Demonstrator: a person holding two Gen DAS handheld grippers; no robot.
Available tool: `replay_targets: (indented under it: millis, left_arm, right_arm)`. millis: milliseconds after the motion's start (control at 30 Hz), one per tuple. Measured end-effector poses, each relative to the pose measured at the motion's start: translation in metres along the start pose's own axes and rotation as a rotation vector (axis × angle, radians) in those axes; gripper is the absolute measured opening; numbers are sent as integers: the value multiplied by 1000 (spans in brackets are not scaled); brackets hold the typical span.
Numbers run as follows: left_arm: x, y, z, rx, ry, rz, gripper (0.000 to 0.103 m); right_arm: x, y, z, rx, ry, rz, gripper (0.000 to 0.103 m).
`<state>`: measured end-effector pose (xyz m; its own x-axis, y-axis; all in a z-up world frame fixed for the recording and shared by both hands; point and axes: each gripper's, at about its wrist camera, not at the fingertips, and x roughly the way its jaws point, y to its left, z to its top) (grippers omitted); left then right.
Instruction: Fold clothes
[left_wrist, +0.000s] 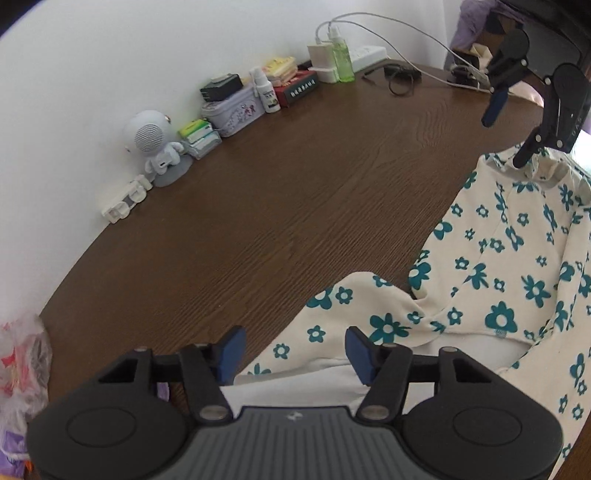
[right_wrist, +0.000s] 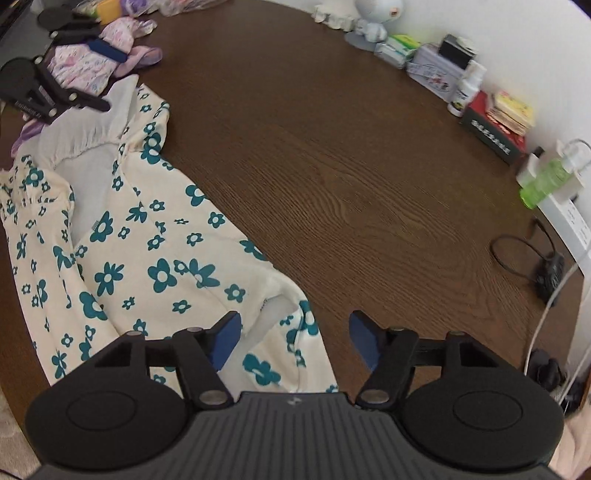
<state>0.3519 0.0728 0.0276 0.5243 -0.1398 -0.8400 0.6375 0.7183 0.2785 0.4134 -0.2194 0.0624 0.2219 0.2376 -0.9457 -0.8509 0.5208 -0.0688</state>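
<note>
A cream garment with teal flowers (left_wrist: 491, 273) lies crumpled on the dark wooden table (left_wrist: 295, 184). It also shows in the right wrist view (right_wrist: 147, 258). My left gripper (left_wrist: 293, 350) is open and empty, just above the garment's white inner edge. My right gripper (right_wrist: 293, 339) is open and empty over the garment's other end, near its hem. Each gripper shows in the other's view: the right one (left_wrist: 517, 122) at the garment's far end, the left one (right_wrist: 96, 77) by the white waistband.
Along the wall stand a white robot figure (left_wrist: 155, 147), a tin box (left_wrist: 232, 114), small bottles, a red box (left_wrist: 299, 88), a green bottle (left_wrist: 341, 59), a power strip and cables (left_wrist: 402, 77). A pink and purple clothes pile (right_wrist: 110, 48) lies beyond the garment. A plastic bag (left_wrist: 22, 354) sits off the table's edge.
</note>
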Motion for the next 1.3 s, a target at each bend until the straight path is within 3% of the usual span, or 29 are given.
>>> replay_targets:
  millis: [133, 300, 500, 600, 633, 700, 733, 767, 833, 1033, 1167, 1300]
  left_arm:
    - [26, 5, 5, 119, 14, -107, 51]
    - [53, 7, 19, 235, 68, -179, 51]
    - [66, 18, 24, 268, 92, -285, 51]
    - [70, 23, 25, 260, 104, -325, 51]
    - [71, 25, 26, 250, 107, -341, 49]
    - [70, 24, 26, 237, 110, -371, 30]
    - [68, 22, 26, 232, 110, -384, 14]
    - [66, 20, 26, 230, 108, -394, 7]
    - [57, 5, 20, 252, 73, -326, 6]
    - [3, -28, -10, 312, -102, -37, 4]
    - [-69, -60, -27, 368, -225, 155, 4]
    - [-125, -121, -52, 423, -294, 213, 4]
  right_arm:
    - [23, -5, 20, -104, 79, 34, 58]
    - [43, -13, 35, -147, 152, 65, 42]
    - [51, -9, 39, -197, 173, 112, 35]
    - [51, -8, 36, -199, 171, 133, 28]
    - [51, -7, 35, -201, 168, 138, 22]
    - [50, -5, 32, -203, 160, 149, 15]
    - [49, -2, 30, -212, 154, 142, 12]
    - [48, 3, 28, -228, 146, 123, 11]
    - [46, 20, 21, -286, 127, 64, 3]
    - [21, 71, -18, -417, -1, -174, 2]
    - [-17, 108, -41, -440, -92, -283, 2]
    - [-50, 153, -71, -472, -172, -355, 2]
